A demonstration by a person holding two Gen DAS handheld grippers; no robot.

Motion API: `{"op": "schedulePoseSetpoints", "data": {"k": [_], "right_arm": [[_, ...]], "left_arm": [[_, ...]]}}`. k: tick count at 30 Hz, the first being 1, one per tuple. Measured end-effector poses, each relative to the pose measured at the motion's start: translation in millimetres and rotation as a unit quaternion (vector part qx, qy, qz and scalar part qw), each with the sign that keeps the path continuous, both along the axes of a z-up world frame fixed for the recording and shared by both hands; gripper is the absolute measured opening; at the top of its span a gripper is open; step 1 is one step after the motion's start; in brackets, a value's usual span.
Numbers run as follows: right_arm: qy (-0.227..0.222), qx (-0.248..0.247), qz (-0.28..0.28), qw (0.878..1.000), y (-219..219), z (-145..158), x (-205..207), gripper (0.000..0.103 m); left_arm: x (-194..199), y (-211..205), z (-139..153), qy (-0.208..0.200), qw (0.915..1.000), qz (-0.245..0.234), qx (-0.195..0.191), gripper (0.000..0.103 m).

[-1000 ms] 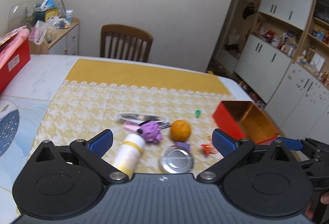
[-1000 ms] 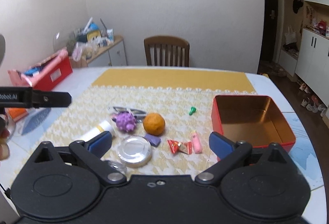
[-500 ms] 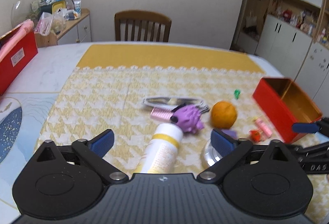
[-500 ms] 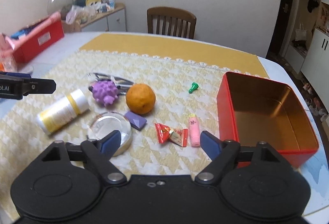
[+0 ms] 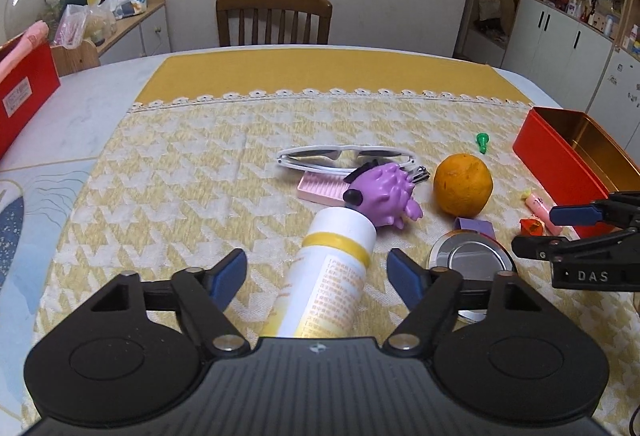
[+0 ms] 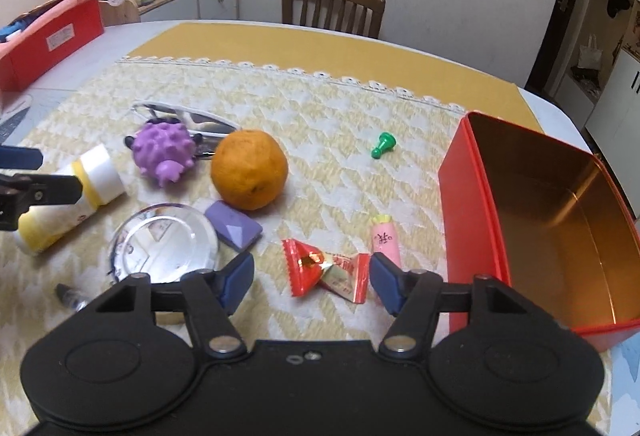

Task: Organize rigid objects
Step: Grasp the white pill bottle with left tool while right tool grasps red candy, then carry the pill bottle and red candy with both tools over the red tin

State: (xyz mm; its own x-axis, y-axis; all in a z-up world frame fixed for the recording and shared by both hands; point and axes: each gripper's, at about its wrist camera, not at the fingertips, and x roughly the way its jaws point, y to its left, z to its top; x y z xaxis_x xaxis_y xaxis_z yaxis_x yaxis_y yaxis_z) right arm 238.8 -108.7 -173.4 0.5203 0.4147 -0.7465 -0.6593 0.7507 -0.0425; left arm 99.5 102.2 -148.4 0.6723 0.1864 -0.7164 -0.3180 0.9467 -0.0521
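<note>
The left tongs (image 5: 318, 272) are closing, pads not yet touching the white-and-yellow bottle (image 5: 328, 276) lying between them; its long axis runs away from the tongs, white cap toward the purple spiky toy (image 5: 384, 195). The right tongs (image 6: 310, 282) are closing around the red candy wrapper (image 6: 326, 272), pads still clear of it. The pink tube (image 6: 385, 240) lies just beside. The open red tin (image 6: 468, 220) stands to the right, near the surface (image 5: 92, 91) edge.
</note>
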Motion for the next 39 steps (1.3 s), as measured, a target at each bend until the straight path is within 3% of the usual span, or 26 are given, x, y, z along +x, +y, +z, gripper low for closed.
{"op": "schedulePoseSetpoints", "data": {"k": [3,5,11,23,31,39], "right_arm": [[0.006,-0.007,-0.007,1.0,1.3,-6.2,4.0,0.059],[0.013,-0.007,-0.014,1.0,1.0,-9.7,6.5,0.059],[0.026,0.009,-0.031,0.999,-2.4,-10.4,12.6,0.056],[0.028,0.03,-0.039,0.998,-11.0,-5.6,12.1,0.027],[0.024,0.033,-0.031,0.999,-17.7,2.9,3.4,0.025],[0.03,0.051,-0.019,0.998,-29.1,24.6,-11.9,0.025]], "left_arm": [[4.1,4.3,-5.9,0.008,0.9999,0.001,-0.011,0.07],[7.4,7.5,-11.0,0.018,0.9996,0.002,-0.02,0.061],[8.4,6.9,-19.2,0.029,0.9993,-0.009,-0.022,0.053],[0.9,1.5,-19.8,0.025,0.9996,-0.007,-0.005,0.046],[-7.4,-1.2,-17.8,0.033,0.9994,0.001,0.01,0.046],[-24.9,-1.8,-7.3,0.037,0.9992,0.014,0.003,0.046]]}}
